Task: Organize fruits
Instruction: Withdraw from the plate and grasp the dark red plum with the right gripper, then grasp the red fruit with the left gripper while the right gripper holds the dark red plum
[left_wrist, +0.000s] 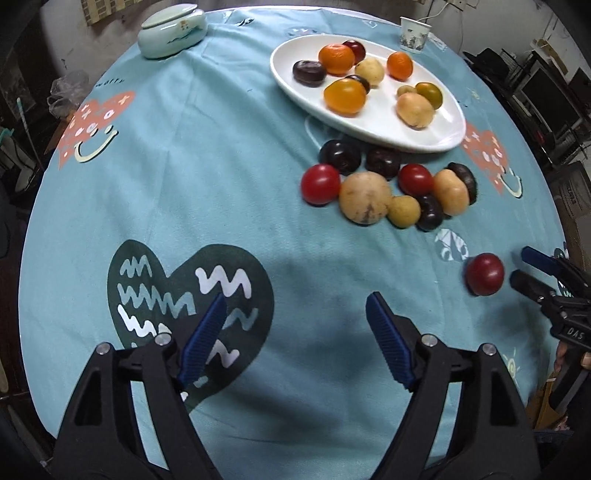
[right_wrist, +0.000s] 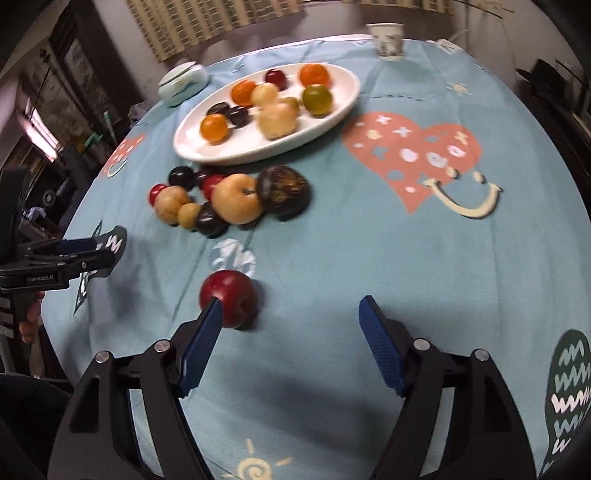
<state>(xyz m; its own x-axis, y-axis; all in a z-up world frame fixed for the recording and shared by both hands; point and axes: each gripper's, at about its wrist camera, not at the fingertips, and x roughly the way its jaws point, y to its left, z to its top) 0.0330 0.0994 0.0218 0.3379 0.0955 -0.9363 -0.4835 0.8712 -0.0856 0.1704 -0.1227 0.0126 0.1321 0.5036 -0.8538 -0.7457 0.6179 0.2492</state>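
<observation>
A white oval plate (left_wrist: 436, 129) (right_wrist: 325, 110) holds several oranges, dark plums and yellow fruits. A cluster of loose fruits (left_wrist: 388, 188) (right_wrist: 229, 199) lies on the blue tablecloth just in front of it. A single red apple (left_wrist: 484, 274) (right_wrist: 229, 297) lies apart, nearer me. My right gripper (right_wrist: 290, 310) (left_wrist: 521, 266) is open, its left fingertip beside the apple, which is not between the jaws. My left gripper (left_wrist: 297, 306) (right_wrist: 92, 247) is open and empty over the cloth, left of the apple.
A pale green lidded bowl (left_wrist: 171, 33) (right_wrist: 183, 83) stands at the far left of the round table. A paper cup (left_wrist: 414, 34) (right_wrist: 387, 40) stands at the far edge. Dark furniture and shelves surround the table.
</observation>
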